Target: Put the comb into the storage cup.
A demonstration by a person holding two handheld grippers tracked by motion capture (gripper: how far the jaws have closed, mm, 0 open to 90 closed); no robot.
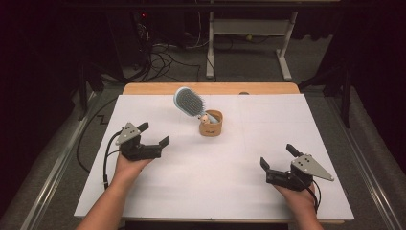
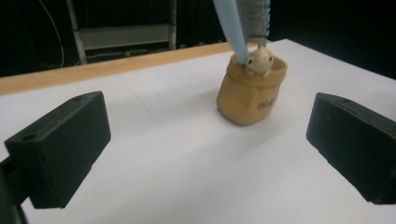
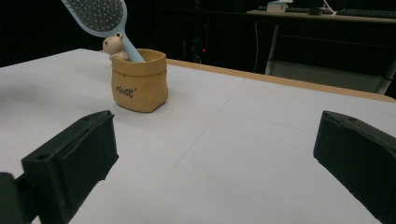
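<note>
Your pale blue plastic paddle hairbrush [image 1: 189, 101] stands handle-down in a small tan sack-shaped holder [image 1: 212, 124] near the middle of the white tabletop [image 1: 239, 187], toward its far side. The brush head is oval, with a grey cushion studded with fine bristles, and it leans up and to the left out of the holder. The holder looks like matte ceramic or resin moulded as a soft bag with a rolled rim; dark lettering marks its side, too small to read. A little cream bear figure [image 1: 205, 118] peeks over the rim, just beside the brush handle.

Your left hand-held gripper [image 1: 154, 134] sits left of the holder, jaws spread wide and empty. Your right hand-held gripper [image 1: 278, 156] rests well apart at the near right, jaws likewise released.
</note>
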